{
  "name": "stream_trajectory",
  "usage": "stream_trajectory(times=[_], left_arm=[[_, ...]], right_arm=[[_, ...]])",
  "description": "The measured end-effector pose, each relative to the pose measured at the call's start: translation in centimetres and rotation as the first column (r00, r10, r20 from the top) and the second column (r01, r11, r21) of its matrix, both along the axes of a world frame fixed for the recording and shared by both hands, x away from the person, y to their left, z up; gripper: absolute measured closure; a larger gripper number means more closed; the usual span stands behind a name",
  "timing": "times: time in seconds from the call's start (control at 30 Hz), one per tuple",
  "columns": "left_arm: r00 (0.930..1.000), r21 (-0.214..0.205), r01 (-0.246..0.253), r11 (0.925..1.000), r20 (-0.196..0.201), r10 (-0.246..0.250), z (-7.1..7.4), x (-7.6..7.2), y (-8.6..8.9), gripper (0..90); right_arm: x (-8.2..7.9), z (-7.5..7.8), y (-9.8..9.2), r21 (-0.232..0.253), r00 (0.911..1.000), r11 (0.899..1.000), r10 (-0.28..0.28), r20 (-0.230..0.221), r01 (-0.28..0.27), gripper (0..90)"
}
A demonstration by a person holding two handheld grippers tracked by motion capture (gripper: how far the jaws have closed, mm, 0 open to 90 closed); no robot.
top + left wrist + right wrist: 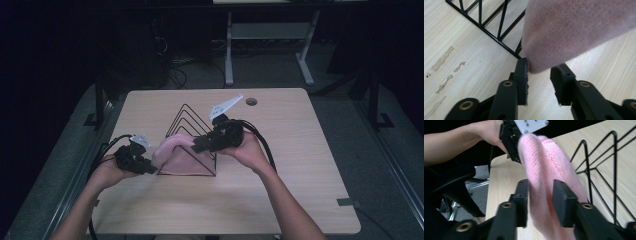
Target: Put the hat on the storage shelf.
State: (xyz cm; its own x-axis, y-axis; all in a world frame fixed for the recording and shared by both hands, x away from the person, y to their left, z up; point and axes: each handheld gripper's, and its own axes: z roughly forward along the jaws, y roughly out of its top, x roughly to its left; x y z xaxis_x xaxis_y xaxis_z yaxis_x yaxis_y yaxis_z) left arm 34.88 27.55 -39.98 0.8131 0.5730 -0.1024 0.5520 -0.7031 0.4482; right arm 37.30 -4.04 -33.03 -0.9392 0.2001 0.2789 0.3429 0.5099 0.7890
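Note:
A pink knitted cloth (176, 152) hangs over the front of a black wire rack (187, 112) on the wooden table (290, 150). At the cloth's left end is my left gripper (151, 169). In the left gripper view its jaws (539, 67) stand apart, and the cloth's tip (574, 27) sits just at the pads, unpinched. My right gripper (196, 145) is at the cloth's right side over the rack. In the right gripper view its jaws (540, 187) are apart, with the folded cloth (549, 157) running loosely between them toward the left gripper (511, 140).
The rack's triangular wire loops (599, 170) rise just behind and to the right of the cloth. The rack's base bar (499, 37) lies on the table close to my left jaws. A round cable hole (251, 101) sits at the table's far edge. Cables trail from both grippers.

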Motion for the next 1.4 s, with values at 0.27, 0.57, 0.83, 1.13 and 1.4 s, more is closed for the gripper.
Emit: stream_trajectory(times=[0.27,0.57,0.83,1.13,1.4], left_arm=[[0.9994,-0.021,-0.01,0.9997,0.032,0.011,0.3,-0.7,0.0,57.2],[0.9983,-0.036,-0.028,0.9989,0.049,0.03,0.7,-1.0,0.3,52.9],[0.9982,-0.045,-0.019,0.9988,0.056,0.021,0.7,-1.4,0.2,51.8],[0.9976,-0.042,-0.027,0.9988,0.062,0.03,0.8,-1.9,0.7,49.1],[0.9975,-0.023,-0.034,0.9992,0.061,0.035,0.5,-2.0,1.3,47.7]], right_arm=[[-0.3,-0.4,-1.7,-0.001,0.9997,1.0,-0.023,0.009,0.023,57.9],[-0.5,-1.0,-3.5,-0.012,0.9963,0.996,-0.085,-0.016,0.085,48.8],[-1.2,-1.9,-5.0,-0.014,0.9918,0.992,-0.125,-0.028,0.125,44.1],[-2.0,-2.9,-7.1,-0.035,0.984,0.984,-0.175,-0.036,0.173,41.3],[-2.0,-3.9,-8.9,-0.054,0.974,0.974,-0.223,-0.042,0.22,39.6]])
